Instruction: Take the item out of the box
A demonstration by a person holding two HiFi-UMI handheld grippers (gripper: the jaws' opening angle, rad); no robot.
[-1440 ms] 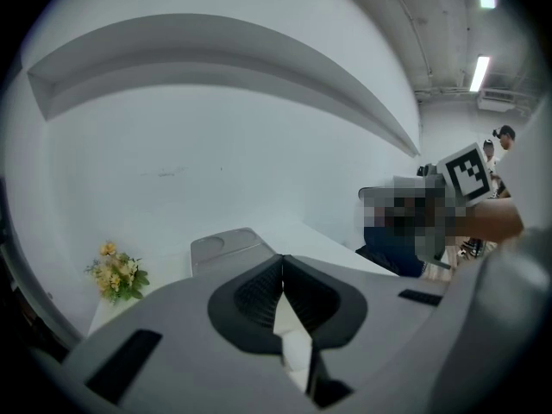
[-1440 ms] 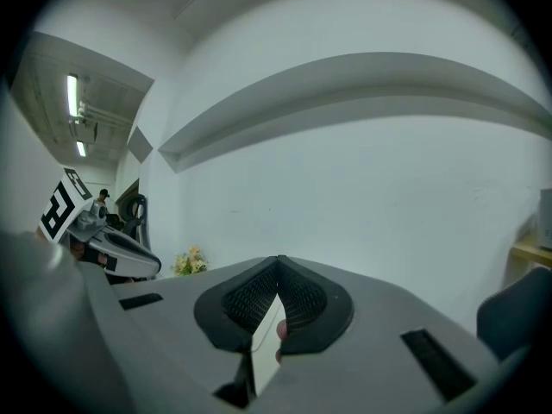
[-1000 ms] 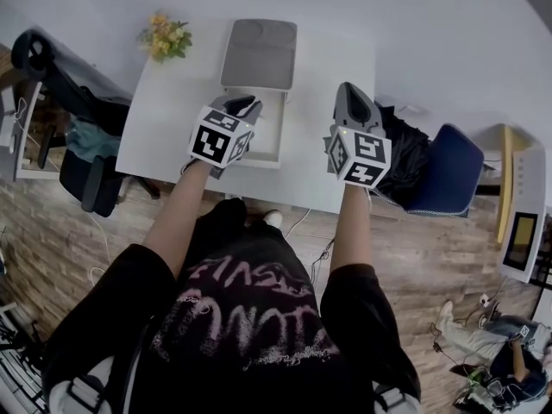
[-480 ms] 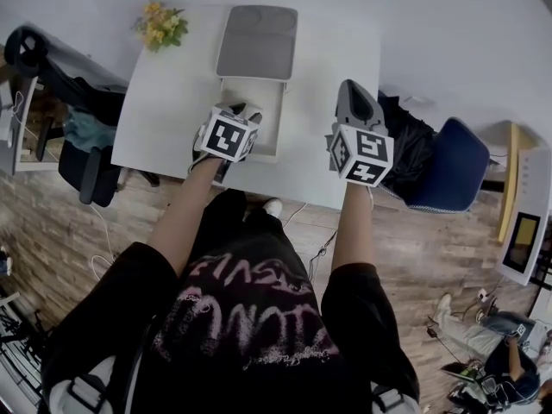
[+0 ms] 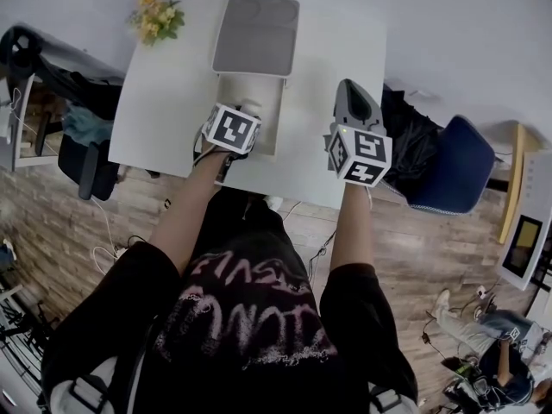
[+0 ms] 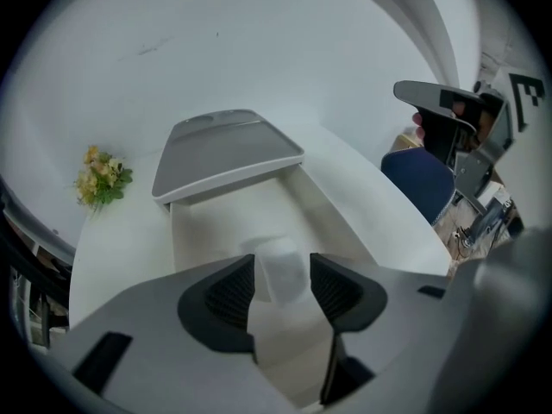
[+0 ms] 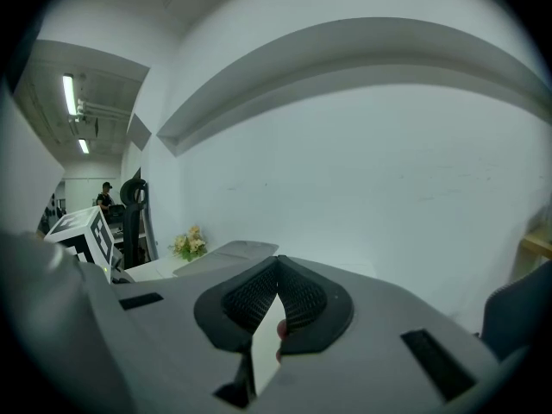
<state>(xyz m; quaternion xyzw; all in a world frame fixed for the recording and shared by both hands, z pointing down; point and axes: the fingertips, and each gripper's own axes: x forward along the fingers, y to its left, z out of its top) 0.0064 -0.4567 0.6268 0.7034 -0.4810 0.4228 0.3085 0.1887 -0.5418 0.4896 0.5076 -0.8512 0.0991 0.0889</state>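
White item [image 6: 280,270] inside open white box [image 6: 231,214]

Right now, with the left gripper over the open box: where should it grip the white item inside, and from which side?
Probably its two side faces, from above, at the near end of the box. The white item sits lined up, untouched, between the jaws of the left gripper, which are opening, and the raised lid blocks the far side.
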